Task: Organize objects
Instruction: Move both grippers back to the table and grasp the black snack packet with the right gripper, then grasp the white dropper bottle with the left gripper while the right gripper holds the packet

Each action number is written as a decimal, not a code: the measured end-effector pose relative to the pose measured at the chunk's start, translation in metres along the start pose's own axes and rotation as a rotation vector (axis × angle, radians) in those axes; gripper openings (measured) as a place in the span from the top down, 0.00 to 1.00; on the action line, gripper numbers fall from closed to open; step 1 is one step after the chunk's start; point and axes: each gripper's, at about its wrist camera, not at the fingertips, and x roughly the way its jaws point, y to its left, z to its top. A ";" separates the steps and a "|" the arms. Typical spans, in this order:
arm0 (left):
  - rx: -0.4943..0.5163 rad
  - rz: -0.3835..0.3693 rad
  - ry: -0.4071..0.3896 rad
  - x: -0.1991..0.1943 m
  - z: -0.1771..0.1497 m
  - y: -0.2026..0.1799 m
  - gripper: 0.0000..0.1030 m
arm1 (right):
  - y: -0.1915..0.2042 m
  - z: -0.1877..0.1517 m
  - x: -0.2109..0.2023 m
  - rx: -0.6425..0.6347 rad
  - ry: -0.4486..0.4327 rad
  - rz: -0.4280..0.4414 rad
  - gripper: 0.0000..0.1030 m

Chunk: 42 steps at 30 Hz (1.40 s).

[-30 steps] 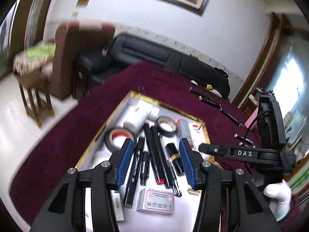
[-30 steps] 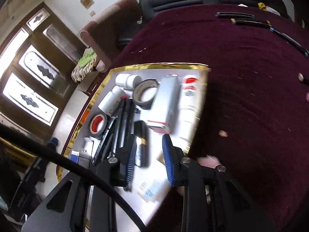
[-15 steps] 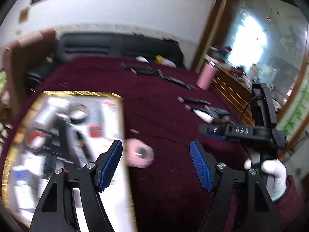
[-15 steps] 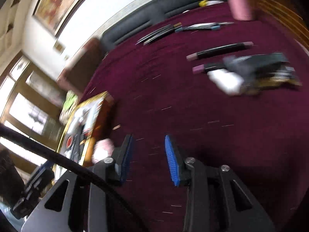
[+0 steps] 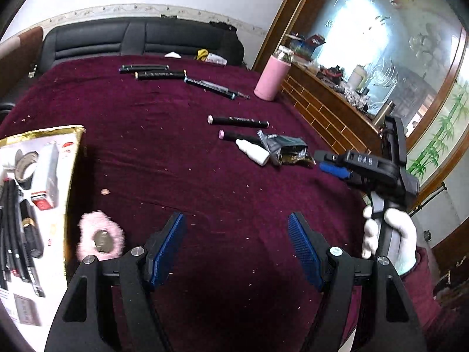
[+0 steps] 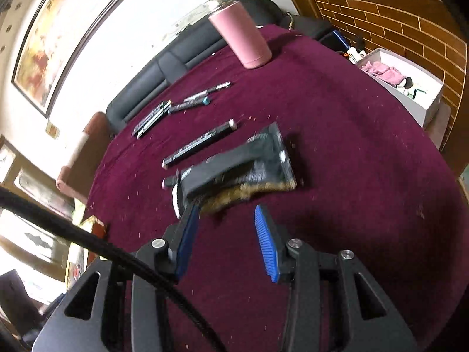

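maroon tablecloth [image 5: 176,152], scattered pens [image 5: 238,121]

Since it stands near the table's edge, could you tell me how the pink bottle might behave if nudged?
The pink bottle stands tall and narrow, so it could tip; its round body would probably roll on the cloth.

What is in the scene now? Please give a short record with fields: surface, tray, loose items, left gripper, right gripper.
surface: dark red cloth over the table
tray: gold-rimmed tray at the left edge, already holding pens, tape and boxes
loose items: pink fluffy item beside the tray; black pens; dark foil packet; white small bottle; pink tumbler standing upright
left gripper: open, nothing between the jaws
right gripper: open, empty, just short of the foil packet
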 end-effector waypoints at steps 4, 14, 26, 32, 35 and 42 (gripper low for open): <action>0.005 0.002 0.030 0.009 -0.003 -0.007 0.36 | 0.006 0.031 0.009 -0.011 -0.061 -0.027 0.62; -0.031 0.030 0.024 0.010 0.000 0.007 0.36 | 0.015 0.053 0.080 -0.131 0.155 -0.103 0.61; -0.003 0.028 0.026 0.056 0.040 0.010 0.36 | 0.057 -0.031 0.035 -0.438 0.156 0.003 0.52; 0.162 0.070 0.044 0.106 0.075 -0.020 0.36 | 0.035 -0.030 0.042 -0.368 0.113 0.037 0.52; 0.235 0.095 0.081 0.137 0.080 -0.035 0.36 | 0.016 -0.019 0.033 -0.271 0.060 0.054 0.52; 0.320 0.146 0.156 0.188 0.076 -0.045 0.43 | -0.008 -0.002 0.022 -0.169 -0.009 0.044 0.52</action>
